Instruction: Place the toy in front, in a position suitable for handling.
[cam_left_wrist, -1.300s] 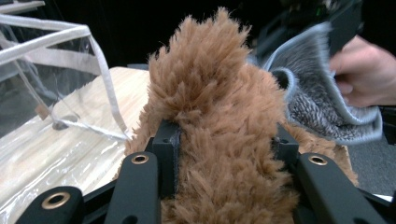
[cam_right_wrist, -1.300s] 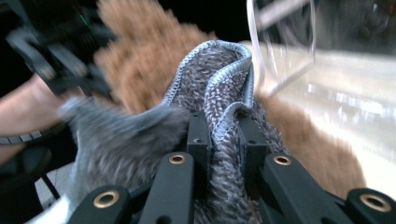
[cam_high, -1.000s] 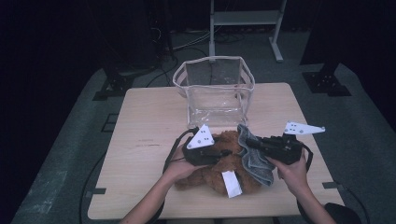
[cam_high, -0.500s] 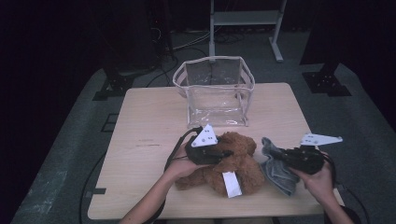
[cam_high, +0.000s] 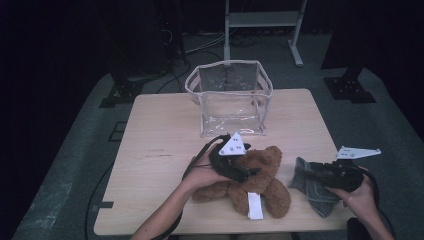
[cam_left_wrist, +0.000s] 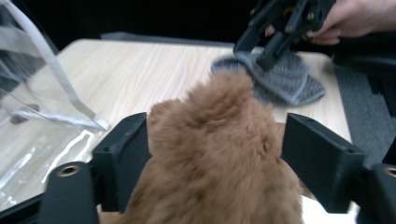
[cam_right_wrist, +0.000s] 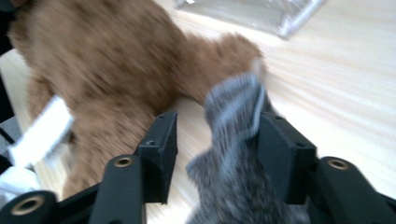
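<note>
- I see the wooden table (cam_high: 160, 130) as the biggest thing here, pale and rectangular, standing on a grey floor (cam_high: 75, 150) with dark surroundings and a light metal stand (cam_high: 260, 20) behind it.
- A clear plastic bag (cam_high: 230, 102) with a white rim stands upright and open at the far middle of the table, well apart from the near edge.
- The brown teddy bear (cam_high: 260, 175) lies on the near middle of the table. Its long axis runs roughly from the far side toward me, head toward the bag, legs toward the near edge, with a white tag (cam_high: 255, 206) trailing off its lower body.
- My left gripper (cam_high: 252, 172) reaches across the bear's upper body from the left. In the left gripper view its jaws have just been opening and now stand spread, the bear's (cam_left_wrist: 219, 154) fur filling the gap between them; I cannot tell whether the pads still press on it.
- The grey knitted cloth (cam_high: 312, 187) lies crumpled on the table just right of the bear, near the right edge.
- My right gripper (cam_high: 312, 175) sits over that cloth. In the right gripper view its jaws have just been opening; they stand apart with a fold of the cloth (cam_right_wrist: 233, 140) rising between them, against the right-hand pad and clear of the left one.
</note>
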